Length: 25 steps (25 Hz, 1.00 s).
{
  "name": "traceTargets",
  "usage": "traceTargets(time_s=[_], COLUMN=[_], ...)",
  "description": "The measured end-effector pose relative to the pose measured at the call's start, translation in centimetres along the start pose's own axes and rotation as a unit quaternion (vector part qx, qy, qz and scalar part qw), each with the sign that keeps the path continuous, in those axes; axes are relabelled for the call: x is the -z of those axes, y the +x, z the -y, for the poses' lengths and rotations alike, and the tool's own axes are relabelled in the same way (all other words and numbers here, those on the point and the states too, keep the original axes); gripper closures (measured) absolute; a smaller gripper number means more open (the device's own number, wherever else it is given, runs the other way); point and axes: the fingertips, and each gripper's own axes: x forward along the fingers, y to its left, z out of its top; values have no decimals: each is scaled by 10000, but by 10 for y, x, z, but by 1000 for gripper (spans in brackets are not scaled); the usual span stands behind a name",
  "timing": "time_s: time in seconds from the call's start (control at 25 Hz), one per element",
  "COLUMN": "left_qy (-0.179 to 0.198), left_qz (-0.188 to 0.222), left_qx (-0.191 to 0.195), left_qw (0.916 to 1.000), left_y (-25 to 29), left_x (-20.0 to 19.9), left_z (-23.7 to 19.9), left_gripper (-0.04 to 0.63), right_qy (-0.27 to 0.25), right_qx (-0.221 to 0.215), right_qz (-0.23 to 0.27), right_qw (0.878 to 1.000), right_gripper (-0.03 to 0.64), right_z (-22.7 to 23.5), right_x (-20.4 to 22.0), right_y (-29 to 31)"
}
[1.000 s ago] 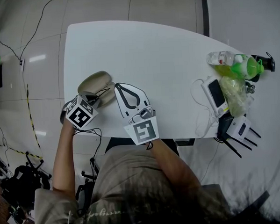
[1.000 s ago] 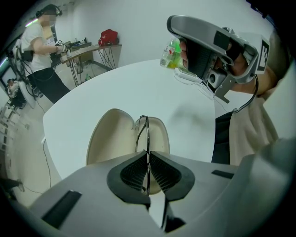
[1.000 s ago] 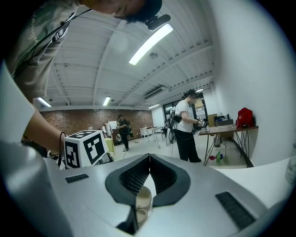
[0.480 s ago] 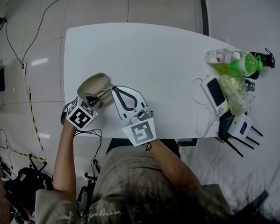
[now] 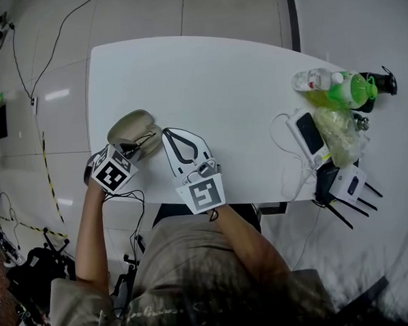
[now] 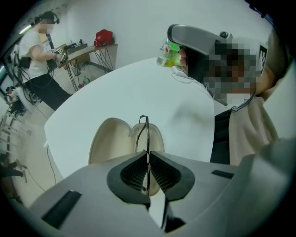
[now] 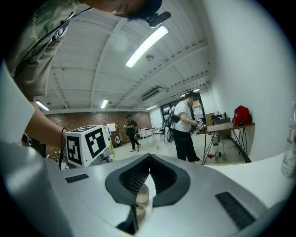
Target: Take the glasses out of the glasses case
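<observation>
One white surface [image 5: 220, 76] with rounded corners stands on glossy pale floor tiles [image 5: 57, 85]. Black cables [image 5: 31, 98] trail over the floor at the left, with striped tape [image 5: 49, 177] nearby. The right gripper view shows the room: brick back wall [image 7: 97, 119], strip lights [image 7: 148, 44] on a white ceiling. A person in a white shirt [image 7: 182, 122] stands at a desk [image 7: 226, 126] with a red bag [image 7: 241, 114] on it, and another person [image 7: 132, 132] is farther back.

The open beige glasses case [image 5: 134, 128] lies near the surface's front left corner. The left tool [image 5: 136, 149] is clamped on the glasses [image 6: 144, 132]: the thin dark frame runs edge-on between the closed jaws and sticks out over the case's two halves. I cannot tell whether the frame touches the lining. The right tool [image 5: 168, 133] has its jaws together with nothing in them, tips just beside the case on its right. In its own view the beige case shows through the gap below the tips, with the left tool's marker cube [image 7: 88, 143] close by.

Clutter sits well apart at the right edge:
- clear bottle [image 5: 311, 80]
- green bottle [image 5: 351, 90]
- white device with a dark screen [image 5: 307, 134], with a white cable [image 5: 286, 168]
- crumpled plastic bag [image 5: 339, 130]
- white router [image 5: 348, 184], its black antennas reaching past the edge
</observation>
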Motion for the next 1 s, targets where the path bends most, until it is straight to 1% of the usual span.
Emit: traceTargets(time_s=[0.24,0.44,0.6,0.8,1.0], left_qy=[-55,-18,-19,-106,-98], left_qz=[1,-32,-40,-126,-104], left_qx=[18,-22,-60,-54,-100], left_qw=[10000,10000,10000,9998,9998], left_y=[-1,-4,-6,-7,-11], left_x=[-5,-8,-11,-11,-17], left_z=[3,6,8,8,12], left_gripper=[563,563,563,563,563], right_qy=[36,10,51,102,102], right_qx=[-3,-2,-19,-82,-99], right_qz=[78,168,172,159,210], right_qw=[10000,9999,9998,9998,9997], right_gripper=[604,604,604,604,604], right_z=[4,8,11,14,20], right_x=[-3,-8,-8,-8,-11], right_y=[-4,-8,-12,-14,-16])
